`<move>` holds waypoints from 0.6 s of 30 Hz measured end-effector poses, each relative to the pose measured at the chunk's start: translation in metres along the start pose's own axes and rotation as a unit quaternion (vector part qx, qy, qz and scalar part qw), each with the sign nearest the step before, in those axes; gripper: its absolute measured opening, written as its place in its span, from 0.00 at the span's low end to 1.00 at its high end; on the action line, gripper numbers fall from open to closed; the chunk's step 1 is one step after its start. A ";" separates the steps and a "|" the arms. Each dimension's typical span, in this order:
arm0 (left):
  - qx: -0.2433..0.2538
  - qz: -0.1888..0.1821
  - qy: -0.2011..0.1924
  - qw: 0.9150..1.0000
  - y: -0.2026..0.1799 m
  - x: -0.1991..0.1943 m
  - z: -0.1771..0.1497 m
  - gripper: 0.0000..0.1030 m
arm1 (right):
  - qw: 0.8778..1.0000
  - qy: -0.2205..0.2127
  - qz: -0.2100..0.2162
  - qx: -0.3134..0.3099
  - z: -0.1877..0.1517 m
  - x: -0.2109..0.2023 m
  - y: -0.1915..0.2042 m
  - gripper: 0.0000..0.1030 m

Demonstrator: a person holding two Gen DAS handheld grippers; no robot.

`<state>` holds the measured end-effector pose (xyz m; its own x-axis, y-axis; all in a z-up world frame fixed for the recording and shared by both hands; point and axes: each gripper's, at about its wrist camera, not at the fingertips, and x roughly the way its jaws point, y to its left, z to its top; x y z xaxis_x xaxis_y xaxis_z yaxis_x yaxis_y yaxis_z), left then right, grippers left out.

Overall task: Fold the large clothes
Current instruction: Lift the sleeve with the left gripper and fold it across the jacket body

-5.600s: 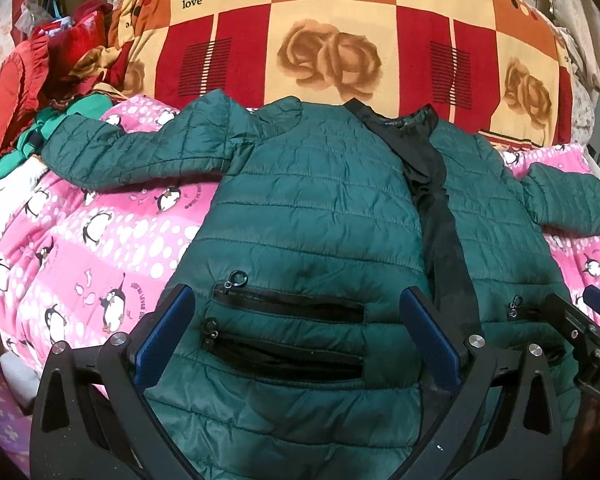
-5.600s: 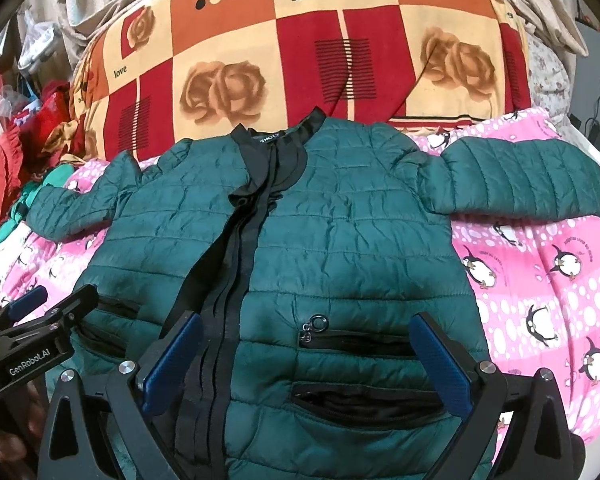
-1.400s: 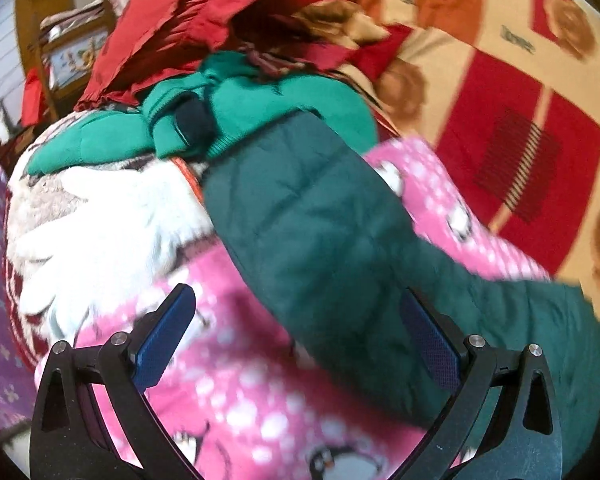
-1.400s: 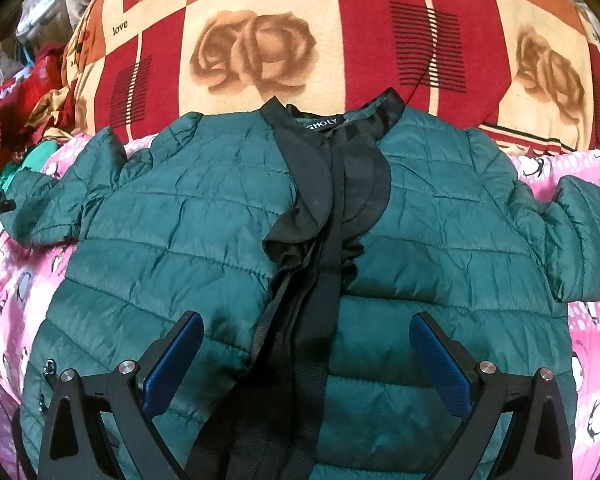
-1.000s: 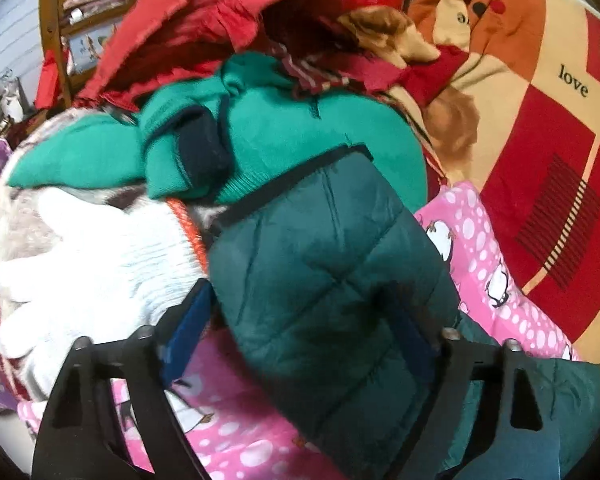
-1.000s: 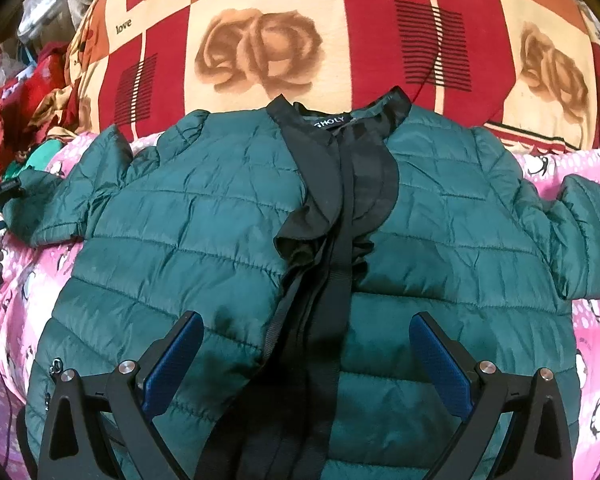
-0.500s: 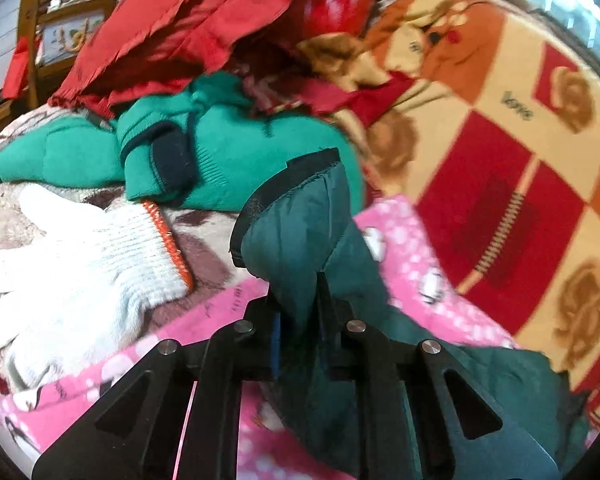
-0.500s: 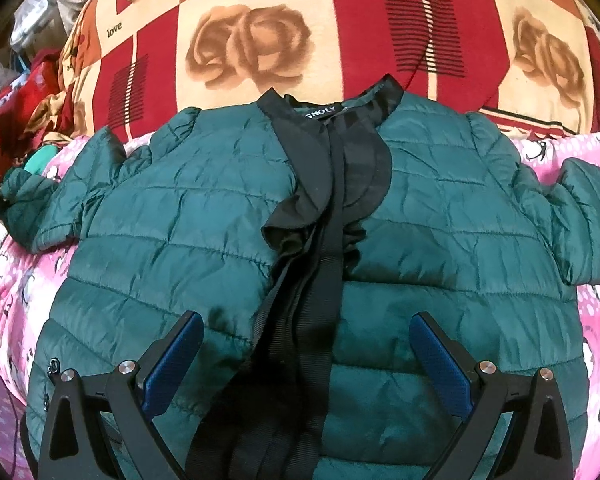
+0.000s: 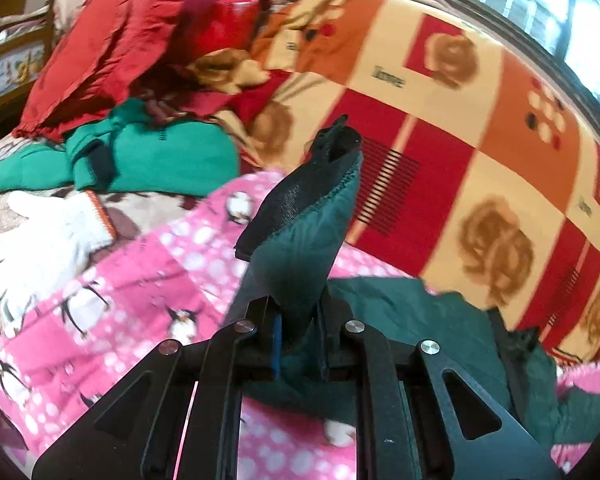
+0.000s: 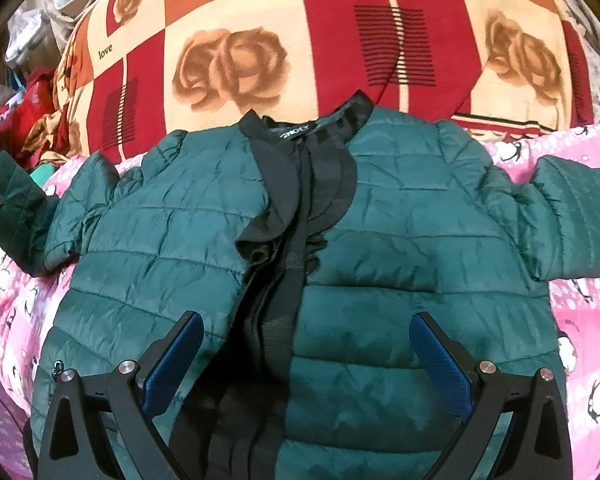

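Left wrist view: pink penguin blanket over bed, rose-check quilt behind, red and green clothes pile plus white glove at left. Left gripper clamped on green jacket sleeve, cuff lifted off blanket.

Right wrist view: green jacket flat, front up, on same blanket, collar toward quilt. Right gripper spread wide above chest, nothing between pads.

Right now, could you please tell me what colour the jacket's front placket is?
Black, against the dark green jacket; the placket shows best in the right wrist view.
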<state>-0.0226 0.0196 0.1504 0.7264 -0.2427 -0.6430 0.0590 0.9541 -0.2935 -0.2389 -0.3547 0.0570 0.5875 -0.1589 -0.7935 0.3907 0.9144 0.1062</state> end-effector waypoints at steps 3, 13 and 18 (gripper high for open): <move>0.012 -0.017 0.002 1.000 -0.023 -0.013 -0.010 0.11 | 1.000 -0.003 -0.005 0.004 -0.001 -0.003 -0.005 0.99; 0.059 -0.043 0.013 0.997 -0.082 -0.029 -0.037 0.11 | 1.000 -0.006 -0.008 0.027 -0.009 -0.014 -0.027 0.99; 0.074 -0.051 0.019 0.996 -0.103 -0.034 -0.046 0.11 | 1.000 -0.005 -0.015 0.027 -0.009 -0.015 -0.033 0.99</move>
<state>-0.0852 -0.0784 0.1699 0.6846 -0.3440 -0.6426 0.2339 0.9387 -0.2533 -0.2669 -0.3789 0.0599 0.5812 -0.1896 -0.7914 0.4452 0.8882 0.1141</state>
